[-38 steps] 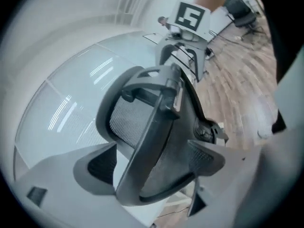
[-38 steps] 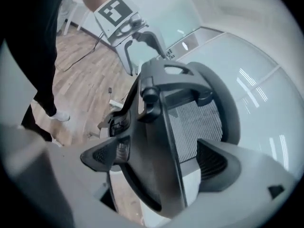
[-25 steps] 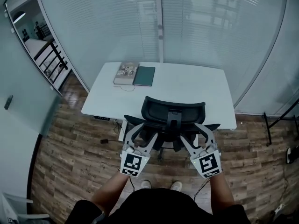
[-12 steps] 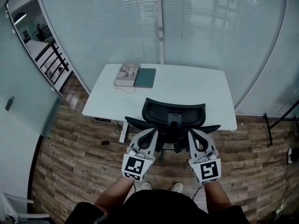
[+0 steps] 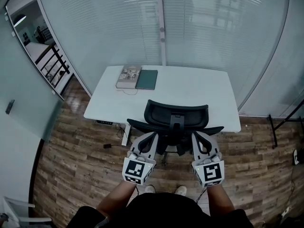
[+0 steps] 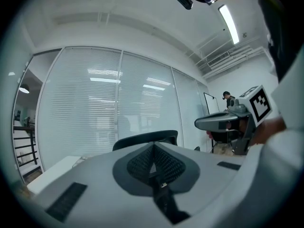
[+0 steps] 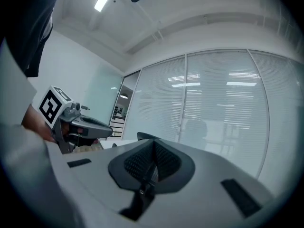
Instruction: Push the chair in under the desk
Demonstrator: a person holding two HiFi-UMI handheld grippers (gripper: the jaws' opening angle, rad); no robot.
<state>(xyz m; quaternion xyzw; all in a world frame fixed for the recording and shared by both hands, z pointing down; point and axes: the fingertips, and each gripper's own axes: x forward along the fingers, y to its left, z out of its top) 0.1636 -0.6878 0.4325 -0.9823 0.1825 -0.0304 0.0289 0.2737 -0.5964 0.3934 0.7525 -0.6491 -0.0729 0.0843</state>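
Observation:
A black office chair (image 5: 175, 112) stands pulled back a little from the white desk (image 5: 199, 94), its back towards me. My left gripper (image 5: 155, 136) and my right gripper (image 5: 195, 136) are both shut and empty, held side by side just behind the chair's back and armrests. Whether they touch it I cannot tell. In the left gripper view the closed gripper (image 6: 153, 148) points level at the top of the chair back (image 6: 142, 138), with the right gripper (image 6: 225, 121) beside it. In the right gripper view the gripper (image 7: 153, 146) is closed too, and the left gripper (image 7: 76, 125) shows at the left.
A book (image 5: 128, 75) and a dark green notebook (image 5: 147, 78) lie on the desk's far left corner. A frosted glass wall (image 5: 161, 27) runs behind the desk. A black stand (image 5: 280, 122) is at the right, and a cable (image 5: 107, 145) lies on the wooden floor.
Both grippers' jaws, spread a second ago, have shut with nothing between them. The right gripper has shifted slightly inwards; the chair has not moved.

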